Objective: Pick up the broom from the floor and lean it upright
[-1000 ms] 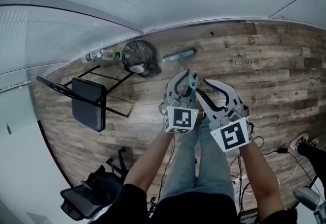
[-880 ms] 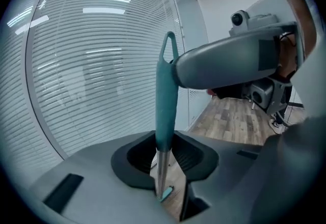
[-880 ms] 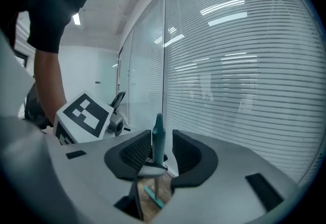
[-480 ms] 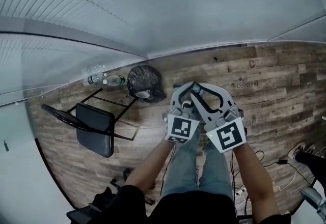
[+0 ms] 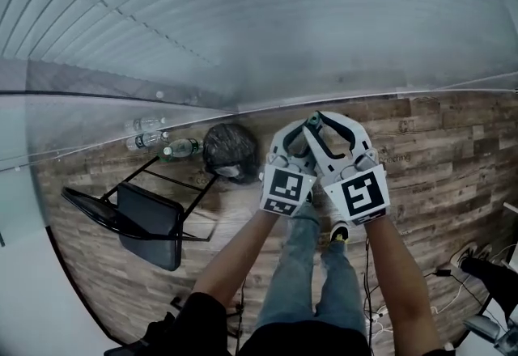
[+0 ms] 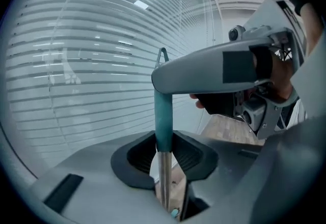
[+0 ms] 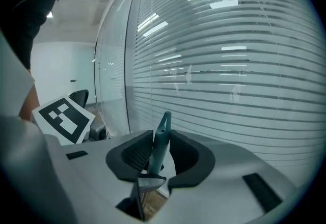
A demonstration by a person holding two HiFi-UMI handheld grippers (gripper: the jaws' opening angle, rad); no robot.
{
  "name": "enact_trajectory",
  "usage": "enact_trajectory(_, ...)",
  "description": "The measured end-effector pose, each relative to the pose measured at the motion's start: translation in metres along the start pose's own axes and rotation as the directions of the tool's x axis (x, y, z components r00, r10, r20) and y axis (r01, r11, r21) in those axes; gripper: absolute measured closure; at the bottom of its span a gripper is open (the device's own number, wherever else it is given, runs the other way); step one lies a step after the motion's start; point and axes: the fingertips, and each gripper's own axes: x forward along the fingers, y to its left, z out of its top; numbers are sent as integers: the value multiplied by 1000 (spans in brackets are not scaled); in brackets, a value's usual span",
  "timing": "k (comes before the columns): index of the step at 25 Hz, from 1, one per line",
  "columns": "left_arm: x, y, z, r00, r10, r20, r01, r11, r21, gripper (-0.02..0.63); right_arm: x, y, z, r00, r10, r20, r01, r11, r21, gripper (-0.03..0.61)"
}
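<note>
The broom stands upright between both grippers; only the teal tip of its handle (image 5: 313,119) shows in the head view. My left gripper (image 5: 293,136) is shut on the handle, where the teal grip (image 6: 163,121) meets the metal shaft (image 6: 164,177). My right gripper (image 5: 325,129) is just above it, shut on the teal end (image 7: 160,141); its jaws have just been opening a little with the handle still between the pads. One right finger (image 6: 214,67) crosses the left gripper view. The broom's head is hidden.
A glass wall with blinds (image 5: 243,31) stands close ahead. At its foot lie a black bag (image 5: 231,152) and bottles (image 5: 174,150). A black folding chair (image 5: 150,217) lies on the wooden floor (image 5: 437,152) at left. Cables (image 5: 449,269) trail at right.
Both grippers have moved together towards the glass wall, which now fills more of the view. A teal thing that lay on the floor by the wall no longer shows.
</note>
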Motion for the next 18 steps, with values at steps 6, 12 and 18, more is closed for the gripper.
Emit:
enact_trajectory(6, 24, 32, -4, 1000, 3, 12, -3, 1000, -1, 505, 38, -20, -7, 996, -66, -58, 67, 998, 7, 459)
enact_trajectory(12, 39, 54, -3, 1000, 15, 23, -15, 1000, -8, 503, 58, -31, -20, 986, -115, -120, 116, 993, -2, 449)
enact_trajectory(18, 38, 69, -7, 1000, 16, 17, -16, 999, 40, 502, 67, -27, -32, 980, -128, -155, 134, 990, 31, 451)
